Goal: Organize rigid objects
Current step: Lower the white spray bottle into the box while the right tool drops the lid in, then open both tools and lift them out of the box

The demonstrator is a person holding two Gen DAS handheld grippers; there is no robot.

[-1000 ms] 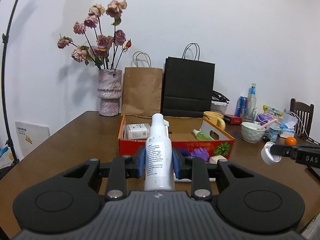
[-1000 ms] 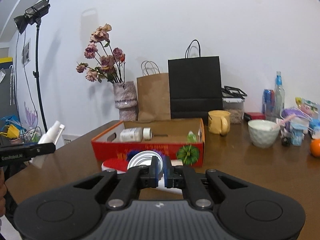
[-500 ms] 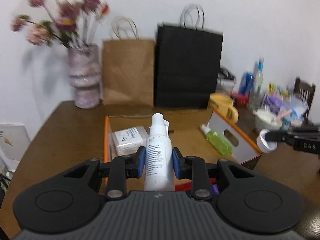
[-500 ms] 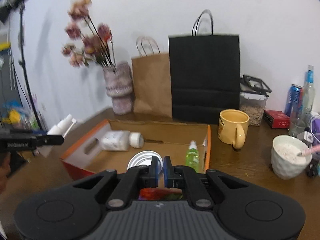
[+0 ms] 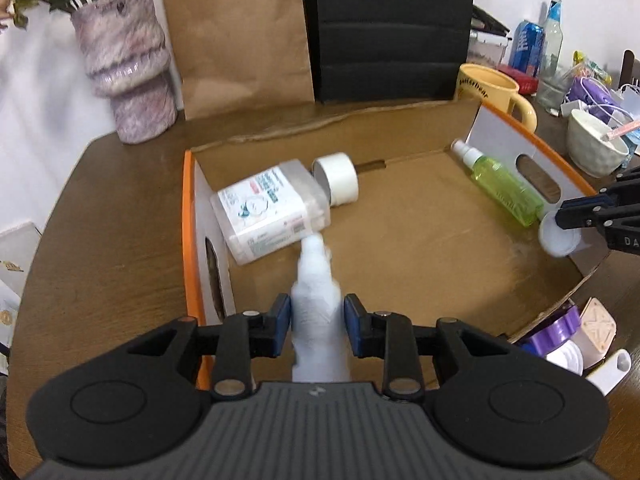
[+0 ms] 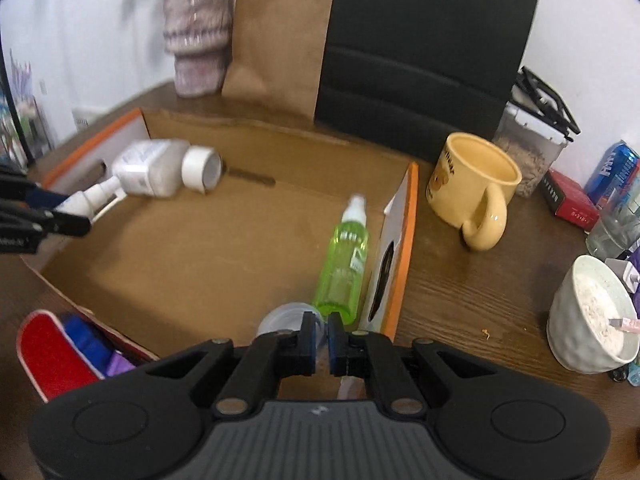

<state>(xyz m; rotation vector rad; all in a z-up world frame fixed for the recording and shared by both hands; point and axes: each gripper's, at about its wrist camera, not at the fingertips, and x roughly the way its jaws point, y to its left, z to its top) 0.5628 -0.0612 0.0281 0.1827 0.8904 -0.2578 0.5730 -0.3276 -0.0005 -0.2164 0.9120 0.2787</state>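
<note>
Matt corrugated card is seen in the box (image 5: 420, 240); grained wood on the bench (image 6: 460, 292); glossy glaze on the mug (image 6: 472, 184).

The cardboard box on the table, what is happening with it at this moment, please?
A person holds a gripper in each hand above the open cardboard box. The left gripper is shut on a white spray bottle, its nozzle near the clear jar that lies in the box. The right gripper is shut on a white cap, beside the green spray bottle lying along the right wall. Neither held item has been put down in the box yet.
</note>
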